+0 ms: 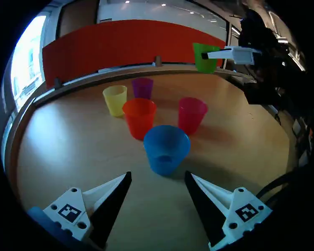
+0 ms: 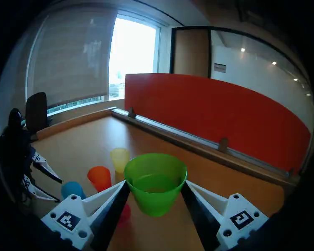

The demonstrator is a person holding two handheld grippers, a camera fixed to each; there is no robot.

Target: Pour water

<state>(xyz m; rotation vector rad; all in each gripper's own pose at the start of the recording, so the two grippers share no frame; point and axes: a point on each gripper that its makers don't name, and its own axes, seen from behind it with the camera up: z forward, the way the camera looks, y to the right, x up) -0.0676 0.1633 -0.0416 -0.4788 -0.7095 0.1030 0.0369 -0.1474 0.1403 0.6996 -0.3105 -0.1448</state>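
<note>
1. Left gripper view, pose: left gripper sits low over the wooden table, aimed level across it. Jaws spread wide, gripping nothing.
2. The blue cup stands upright just ahead of the fingertips, centred on the gap and touching neither finger.
3. Behind it are four more upright cups in a loose cluster: orange cup, pink cup, yellow cup and purple cup at the back.
4. Contents: the blue cup's floor looks darker, but I can't tell if that is water. The other interiors are not readable from this angle.
5. Far right, the right gripper is raised well above the table near the red partition, carrying the green cup.
6. Right gripper view, pose: the gripper is held high and looks down across the table. Jaws are closed in on the green cup, one finger against each side.
7. The green cup is upright, with its rim facing the camera. A level line inside looks like liquid, partly filled.
8. Below and to the left are the yellow, orange and blue cups. The pink one is mostly hidden behind the near finger.
9. The left gripper is at the left edge by the blue cup, with a gloved hand behind it.
</note>
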